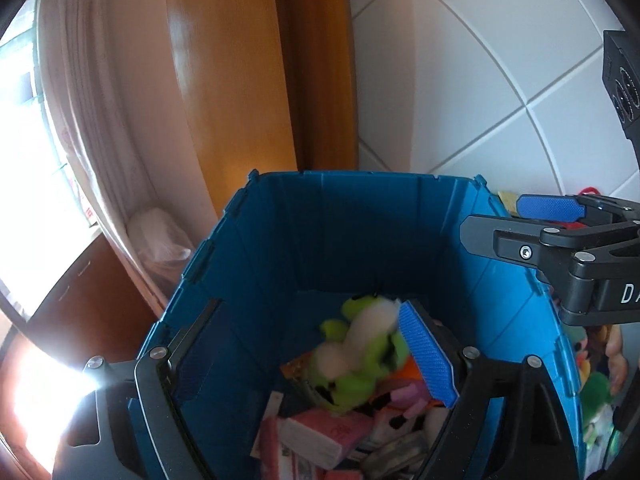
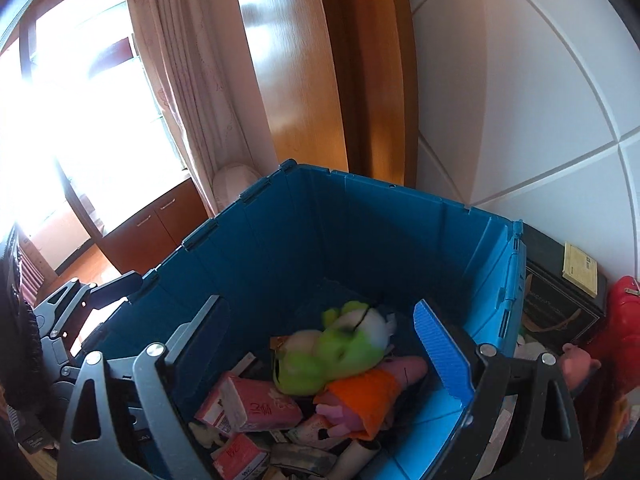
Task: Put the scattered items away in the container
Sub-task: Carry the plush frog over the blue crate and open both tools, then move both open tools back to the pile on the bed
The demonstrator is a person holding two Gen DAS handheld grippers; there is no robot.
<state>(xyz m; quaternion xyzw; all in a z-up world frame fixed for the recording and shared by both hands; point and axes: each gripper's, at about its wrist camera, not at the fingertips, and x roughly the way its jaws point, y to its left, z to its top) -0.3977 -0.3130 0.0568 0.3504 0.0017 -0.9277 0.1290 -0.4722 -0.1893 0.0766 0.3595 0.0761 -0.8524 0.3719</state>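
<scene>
White wall tiles behind, my left gripper (image 1: 312,344) and right gripper (image 2: 320,360) hang empty, jaws apart, over the blue crate (image 2: 360,216); remaining toys (image 2: 576,360) lie rightward, nearer my right.

The green plush toy (image 1: 356,360) between the fingers is blurred, its face unreadable. The bin (image 1: 320,220) and the pink packets (image 2: 256,408) below the fingers are cut off by the bottom edge. Toys (image 1: 600,380) right of the fingers sit half hidden behind the bin wall.
</scene>
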